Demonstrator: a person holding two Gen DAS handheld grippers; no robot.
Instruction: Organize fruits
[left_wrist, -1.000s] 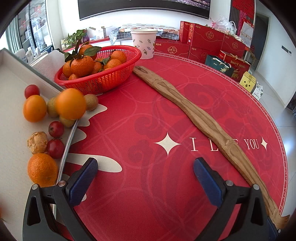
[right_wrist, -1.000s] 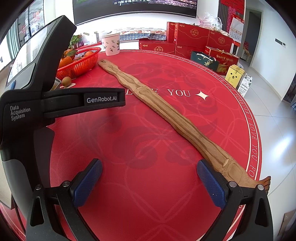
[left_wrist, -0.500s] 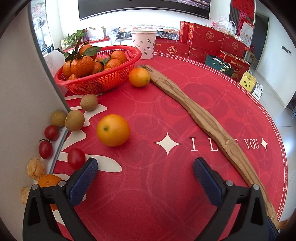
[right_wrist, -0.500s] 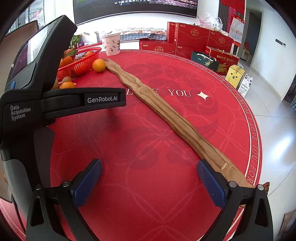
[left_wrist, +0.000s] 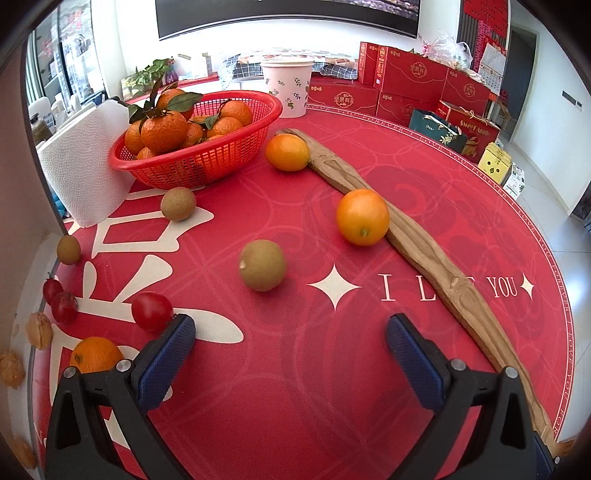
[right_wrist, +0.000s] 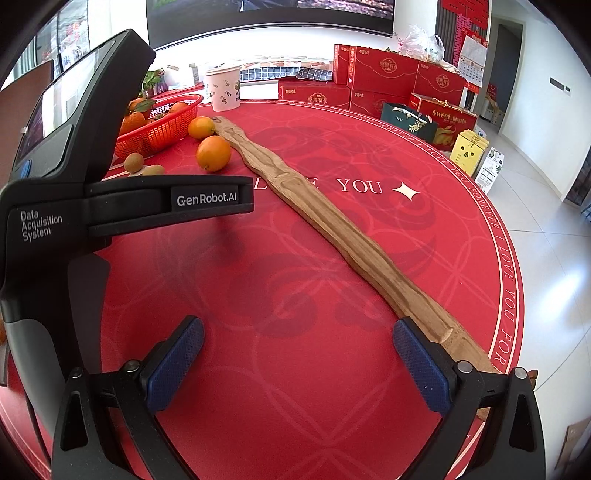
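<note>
Fruit lies loose on the red round table (left_wrist: 295, 387). Two oranges (left_wrist: 362, 217) (left_wrist: 287, 152) rest against a long wooden tray (left_wrist: 424, 251). A brown kiwi (left_wrist: 262, 264) sits mid-table, another kiwi (left_wrist: 178, 203) near the red basket (left_wrist: 195, 166) of tangerines. A third orange (left_wrist: 96, 354) and red cherry tomatoes (left_wrist: 151, 311) lie by my left gripper (left_wrist: 290, 354), which is open and empty. My right gripper (right_wrist: 297, 365) is open and empty above bare cloth, the wooden tray (right_wrist: 332, 225) to its right.
A tilted grey tray (left_wrist: 22, 221) fills the left edge, with walnuts (left_wrist: 38, 329) and a small kiwi (left_wrist: 68, 249) at its lip. A white foam sheet (left_wrist: 85, 166), a paper cup (left_wrist: 288, 88) and red gift boxes (left_wrist: 406, 85) stand at the back. The left gripper's body (right_wrist: 74, 184) blocks the right view's left side.
The grey tray has tipped up and the fruit has spilled off it. Oranges and a kiwi rolled right across the table, two oranges stopping against the wooden tray. Both grippers stayed still.
</note>
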